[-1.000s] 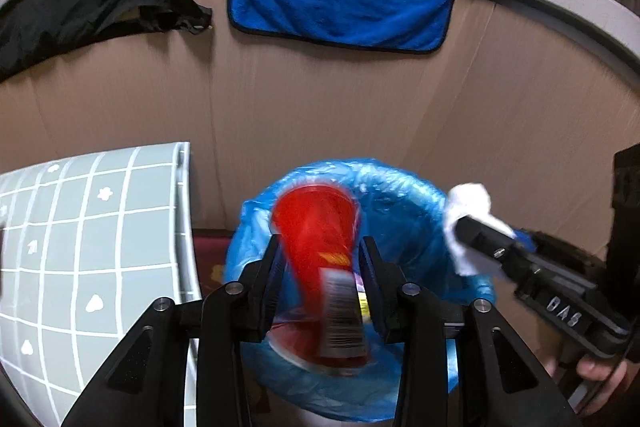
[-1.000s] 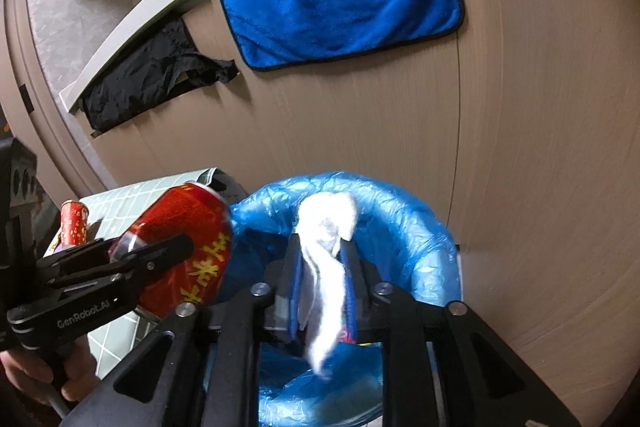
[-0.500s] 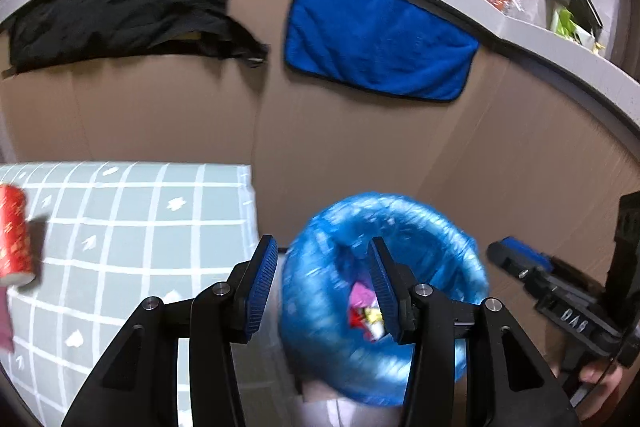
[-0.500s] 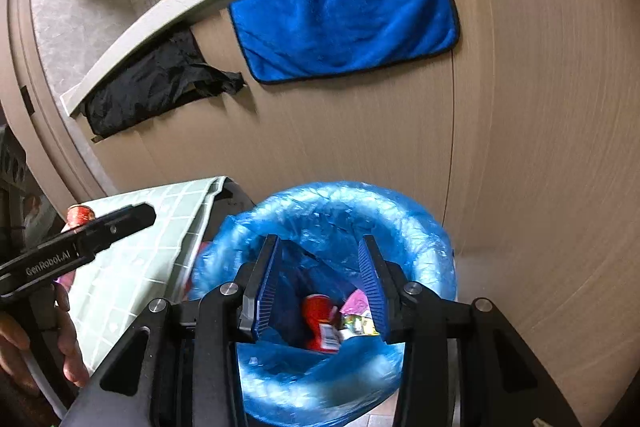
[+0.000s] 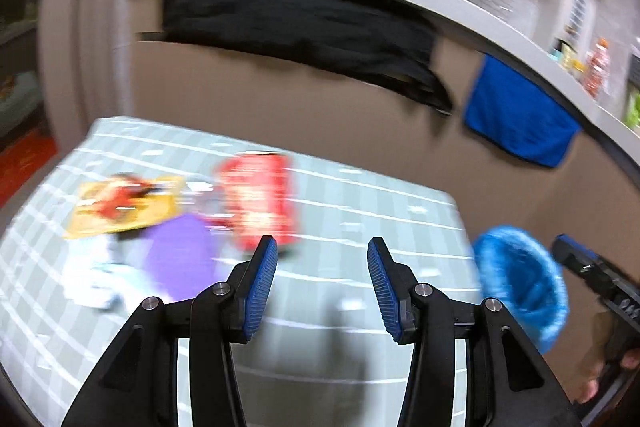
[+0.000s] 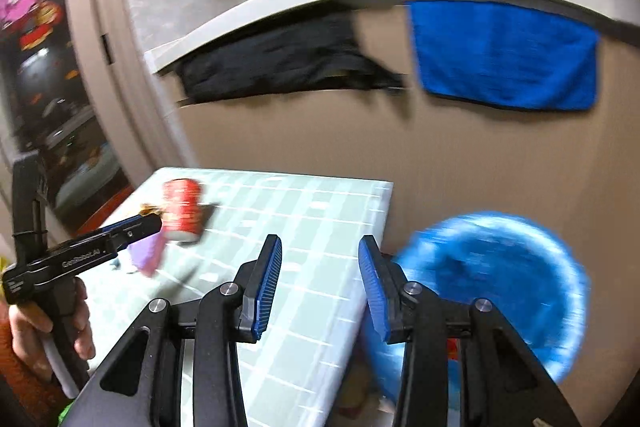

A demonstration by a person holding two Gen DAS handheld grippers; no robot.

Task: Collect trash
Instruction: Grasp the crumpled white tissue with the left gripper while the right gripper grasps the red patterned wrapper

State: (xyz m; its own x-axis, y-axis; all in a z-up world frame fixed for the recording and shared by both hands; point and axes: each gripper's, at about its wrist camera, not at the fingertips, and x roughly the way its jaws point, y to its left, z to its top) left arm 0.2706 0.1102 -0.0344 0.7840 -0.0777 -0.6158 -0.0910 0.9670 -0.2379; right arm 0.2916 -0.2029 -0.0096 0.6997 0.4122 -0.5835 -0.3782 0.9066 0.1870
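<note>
The red can (image 5: pixel 258 201) stood left of centre in the left wrist view, on the checked counter (image 5: pixel 360 211), with a yellow wrapper (image 5: pixel 120 207) and a purple packet (image 5: pixel 180 259) (both blurred) to its left. My left gripper (image 5: pixel 322 283) hung released and empty just below it. My right gripper (image 6: pixel 320 287) was likewise spread, the blue-lined bin (image 6: pixel 500 279) at lower right beside the counter.

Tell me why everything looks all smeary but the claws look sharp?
Left wrist view: the red can, wrappers and blue-lined bin are smeared by motion blur, while the left claw rides with the camera and looks crisp. Right wrist view: the same blur on the bin and blue towel; the right claw looks sharp. The fisheye bends the shelf.
</note>
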